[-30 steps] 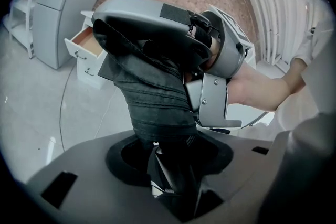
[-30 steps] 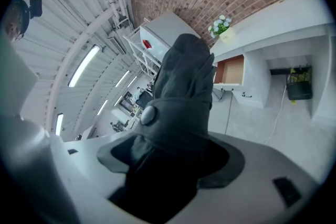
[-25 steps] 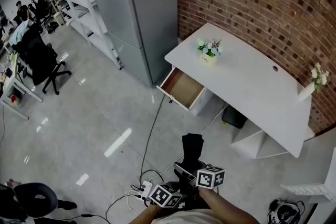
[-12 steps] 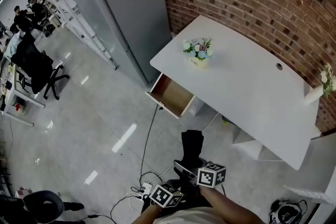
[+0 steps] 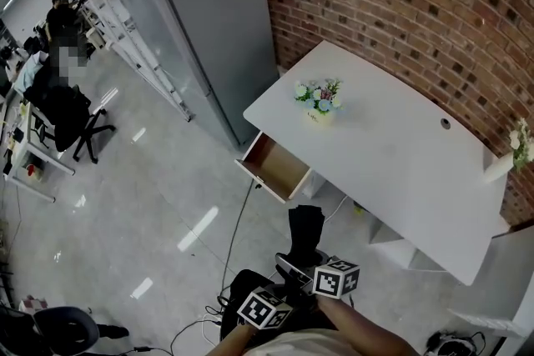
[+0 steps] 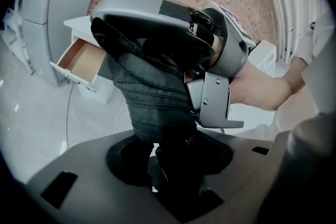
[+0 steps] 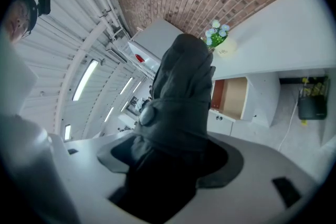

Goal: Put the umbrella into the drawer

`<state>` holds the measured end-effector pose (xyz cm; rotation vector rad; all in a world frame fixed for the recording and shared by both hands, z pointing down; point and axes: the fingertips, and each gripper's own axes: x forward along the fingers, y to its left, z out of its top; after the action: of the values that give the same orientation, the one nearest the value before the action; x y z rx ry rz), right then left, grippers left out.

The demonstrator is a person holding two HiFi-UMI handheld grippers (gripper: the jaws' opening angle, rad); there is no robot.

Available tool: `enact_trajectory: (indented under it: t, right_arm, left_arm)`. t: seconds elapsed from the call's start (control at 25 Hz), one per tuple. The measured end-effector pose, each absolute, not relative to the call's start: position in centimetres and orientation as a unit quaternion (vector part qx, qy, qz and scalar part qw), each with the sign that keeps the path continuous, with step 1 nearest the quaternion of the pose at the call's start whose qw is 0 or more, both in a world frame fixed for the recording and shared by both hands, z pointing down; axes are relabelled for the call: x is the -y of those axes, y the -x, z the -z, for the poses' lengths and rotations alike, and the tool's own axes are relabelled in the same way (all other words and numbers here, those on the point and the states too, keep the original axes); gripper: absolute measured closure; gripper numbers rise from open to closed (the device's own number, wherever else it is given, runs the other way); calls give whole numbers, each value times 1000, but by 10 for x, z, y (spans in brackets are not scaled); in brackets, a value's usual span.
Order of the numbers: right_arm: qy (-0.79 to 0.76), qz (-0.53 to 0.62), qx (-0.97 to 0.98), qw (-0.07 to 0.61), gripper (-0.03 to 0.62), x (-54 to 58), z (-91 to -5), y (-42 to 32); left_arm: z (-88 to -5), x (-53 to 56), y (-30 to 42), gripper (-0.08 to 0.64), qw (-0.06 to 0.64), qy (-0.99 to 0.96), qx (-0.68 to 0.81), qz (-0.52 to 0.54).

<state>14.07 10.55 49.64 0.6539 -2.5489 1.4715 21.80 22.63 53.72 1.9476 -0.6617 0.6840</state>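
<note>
A folded black umbrella (image 5: 305, 233) sticks up and forward from both grippers at the bottom of the head view. My left gripper (image 5: 279, 298) is shut on its lower end (image 6: 176, 160). My right gripper (image 5: 305, 269) is shut on its fabric body (image 7: 178, 97) just above. In the left gripper view the right gripper's grey housing (image 6: 218, 55) presses against the umbrella's side. The open wooden drawer (image 5: 274, 166) juts from the left end of the white desk (image 5: 400, 162), some way ahead of the umbrella tip. It also shows in both gripper views (image 6: 79, 60) (image 7: 234, 96), and looks empty.
A small pot of flowers (image 5: 317, 102) stands on the desk above the drawer, and a white vase (image 5: 505, 154) at its right end. A brick wall (image 5: 400, 4) runs behind. A tall grey cabinet (image 5: 200, 21) stands left of the desk. A cable (image 5: 239, 233) trails over the floor.
The whole view has shifted: the desk and open drawer now sit slightly lower and nearer than a second ago. Both grippers keep the same hold on the umbrella.
</note>
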Motion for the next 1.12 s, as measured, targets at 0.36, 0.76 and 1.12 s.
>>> enact_trajectory:
  t: [0.36,0.76,1.12]
  right_arm:
    - [-248,-467,845,77,250,-67,-496,-122]
    - [-287,-498,814,87,253,4,-532,-31]
    - [-301,-571,760,82,265,59,-593,33]
  left_arm:
    - [-538,-189,-199,354,460,-815,245,-253]
    - [-558,-127,-100,354,488,-812,187,-260]
    - [-596,-79,-25,354,537,-782,145,-280]
